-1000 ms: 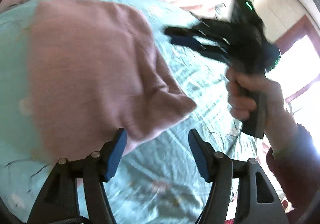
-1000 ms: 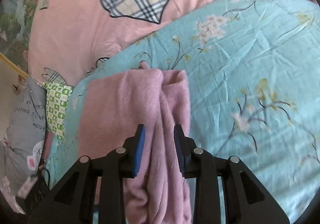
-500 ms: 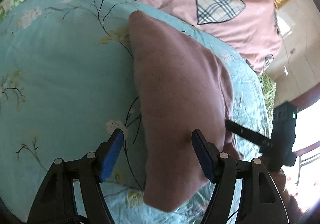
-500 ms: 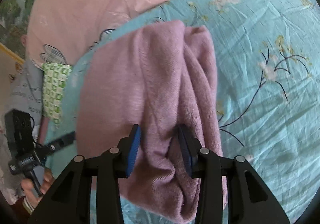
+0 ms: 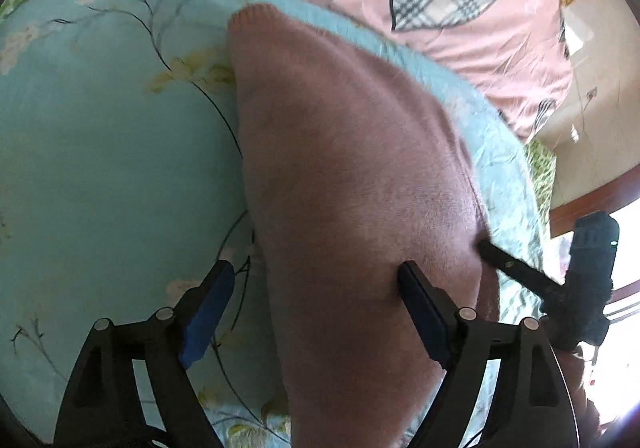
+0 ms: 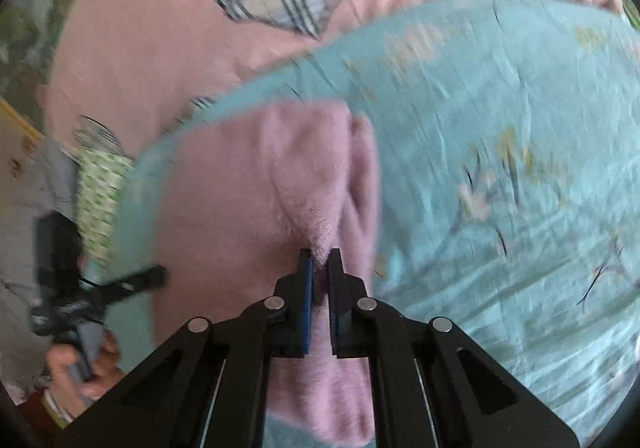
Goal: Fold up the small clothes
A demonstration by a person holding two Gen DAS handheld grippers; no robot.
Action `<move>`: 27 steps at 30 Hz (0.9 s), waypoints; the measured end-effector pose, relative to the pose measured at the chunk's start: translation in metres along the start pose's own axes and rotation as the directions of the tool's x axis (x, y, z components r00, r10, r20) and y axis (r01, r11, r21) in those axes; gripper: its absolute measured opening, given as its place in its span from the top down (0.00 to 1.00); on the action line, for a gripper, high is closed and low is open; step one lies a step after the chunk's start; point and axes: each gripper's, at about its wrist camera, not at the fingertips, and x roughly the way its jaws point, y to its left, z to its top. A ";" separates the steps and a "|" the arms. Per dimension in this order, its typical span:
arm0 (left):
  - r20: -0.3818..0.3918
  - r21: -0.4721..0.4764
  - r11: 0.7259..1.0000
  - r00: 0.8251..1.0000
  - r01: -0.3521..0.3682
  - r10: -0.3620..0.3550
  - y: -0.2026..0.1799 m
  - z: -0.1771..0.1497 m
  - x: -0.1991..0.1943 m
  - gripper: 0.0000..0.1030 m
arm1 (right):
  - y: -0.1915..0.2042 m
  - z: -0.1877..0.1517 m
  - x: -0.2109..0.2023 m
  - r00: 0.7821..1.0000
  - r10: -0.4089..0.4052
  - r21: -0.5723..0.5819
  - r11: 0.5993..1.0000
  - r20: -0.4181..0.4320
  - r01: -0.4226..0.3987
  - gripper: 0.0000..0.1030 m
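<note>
Right tongs (image 6: 320,260) just closed, pinching the fuzzy pink knit garment (image 6: 256,184) to anchor the fold; left tongs (image 5: 316,284) just spread wide, straddling its edge.

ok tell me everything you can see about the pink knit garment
The pink knit garment is soft, fuzzy, dusty pink, with a ribbed edge at its far corner. It lies folded lengthwise on the teal floral sheet, with a loose fold along one side. The right tool has just closed and pinches a raised ridge of it. The left tool, which has just been opening, straddles its near edge without pressing it.
</note>
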 end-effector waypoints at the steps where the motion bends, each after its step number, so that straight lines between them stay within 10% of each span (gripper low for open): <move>1: -0.007 0.006 1.000 1.000 -0.002 0.002 0.001 -0.001 0.004 0.15 | -0.005 -0.005 0.011 1.000 -0.018 0.003 1.000 -0.022 0.018 0.93; 10: -0.036 -0.043 0.998 0.998 0.053 -0.054 0.019 -0.003 0.026 0.11 | -0.018 -0.012 0.013 0.999 0.032 0.082 0.996 -0.012 -0.031 0.86; 17: -0.028 -0.045 0.997 0.998 0.063 -0.065 0.024 -0.008 0.014 0.11 | -0.004 -0.041 -0.030 0.997 0.076 0.036 0.996 -0.007 -0.076 0.53; 19: -0.029 -0.051 0.996 0.997 0.072 -0.074 0.026 -0.009 0.014 0.11 | 0.001 -0.058 -0.027 0.998 0.049 -0.002 0.999 -0.046 -0.049 0.53; 21: -0.028 -0.043 0.997 0.997 0.064 -0.065 0.026 -0.009 0.014 0.11 | 0.004 -0.072 -0.015 0.993 -0.022 -0.051 0.999 -0.118 0.016 0.89; 27: -0.039 0.002 1.000 0.999 0.028 -0.028 0.016 -0.010 0.019 0.10 | -0.015 -0.075 -0.029 0.996 -0.066 0.030 0.997 -0.063 0.068 0.91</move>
